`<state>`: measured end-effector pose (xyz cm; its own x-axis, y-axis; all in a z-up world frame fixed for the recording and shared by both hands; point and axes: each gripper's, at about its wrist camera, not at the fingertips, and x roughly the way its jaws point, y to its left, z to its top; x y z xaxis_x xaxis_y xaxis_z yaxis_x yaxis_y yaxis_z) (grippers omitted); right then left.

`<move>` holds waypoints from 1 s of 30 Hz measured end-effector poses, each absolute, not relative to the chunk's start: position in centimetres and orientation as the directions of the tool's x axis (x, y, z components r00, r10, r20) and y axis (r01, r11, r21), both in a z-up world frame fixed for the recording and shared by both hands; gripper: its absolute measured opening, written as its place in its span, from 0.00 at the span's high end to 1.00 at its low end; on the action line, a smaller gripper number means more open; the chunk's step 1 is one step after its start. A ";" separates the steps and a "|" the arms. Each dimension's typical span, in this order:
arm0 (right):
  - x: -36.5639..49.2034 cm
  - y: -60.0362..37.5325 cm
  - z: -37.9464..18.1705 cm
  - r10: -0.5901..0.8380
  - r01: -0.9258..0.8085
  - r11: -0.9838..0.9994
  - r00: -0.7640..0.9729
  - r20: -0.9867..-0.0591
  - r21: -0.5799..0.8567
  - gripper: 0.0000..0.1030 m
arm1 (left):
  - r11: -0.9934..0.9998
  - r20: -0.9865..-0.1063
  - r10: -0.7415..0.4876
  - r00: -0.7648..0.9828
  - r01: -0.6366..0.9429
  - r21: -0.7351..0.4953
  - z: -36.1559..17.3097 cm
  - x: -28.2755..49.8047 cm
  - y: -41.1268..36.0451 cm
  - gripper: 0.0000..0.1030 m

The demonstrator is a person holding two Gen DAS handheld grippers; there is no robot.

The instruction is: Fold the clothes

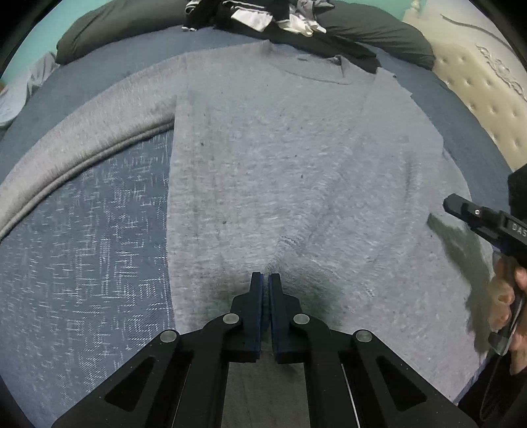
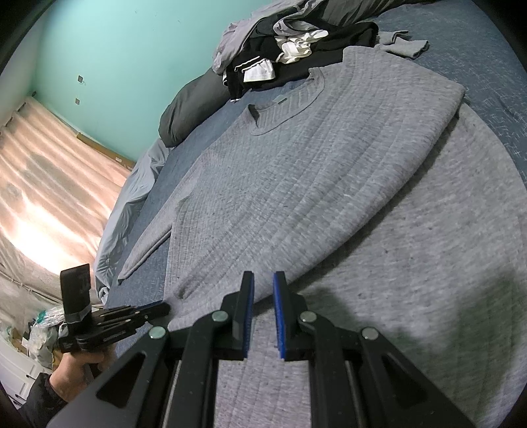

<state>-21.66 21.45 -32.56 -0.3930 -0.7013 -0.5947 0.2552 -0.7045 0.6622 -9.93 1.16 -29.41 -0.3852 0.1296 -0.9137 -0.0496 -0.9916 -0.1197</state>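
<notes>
Pinching a sweater (image 1: 290,158) fold at 6 o'clock, left gripper (image 1: 265,280) clamped. Hovering apart-jawed over the hem, right gripper (image 2: 263,280). Clothes pile (image 1: 260,16) at 12.

Grey sweater (image 1: 296,158), blue flecked bedspread (image 1: 98,247)

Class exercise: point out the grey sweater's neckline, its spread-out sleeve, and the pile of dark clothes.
sweater's neckline (image 2: 286,110): right wrist view, on ribbed collar.
spread-out sleeve (image 1: 82,138): left wrist view, mid-sleeve.
pile of dark clothes (image 2: 296,56): right wrist view, on black fabric.
</notes>
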 end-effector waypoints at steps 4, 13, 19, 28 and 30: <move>-21.8 21.5 -32.6 -0.701 0.252 -0.704 -0.393 -0.595 0.664 0.89 | -0.992 -0.916 0.125 -0.381 -0.050 -0.115 -29.4 -9.8 0.8 0.94; -21.7 21.4 -32.6 -0.702 0.253 -0.703 -0.394 -0.593 0.665 0.89 | -0.988 -0.918 0.151 -0.367 -0.027 -0.152 -28.6 -7.5 -1.2 0.76; -21.7 21.4 -32.4 -0.703 0.255 -0.702 -0.394 -0.592 0.665 0.89 | -0.990 -0.928 0.144 -0.344 -0.042 -0.138 -29.9 -7.0 -1.1 0.99; -21.8 21.3 -32.3 -0.708 0.255 -0.697 -0.394 -0.587 0.670 0.89 | -0.990 -0.922 0.139 -0.362 -0.026 -0.139 -28.8 -6.9 -3.1 0.97; -21.9 21.3 -32.3 -0.707 0.256 -0.698 -0.395 -0.586 0.669 0.89 | -0.990 -0.923 0.135 -0.361 -0.004 -0.144 -28.7 -6.7 -4.4 0.97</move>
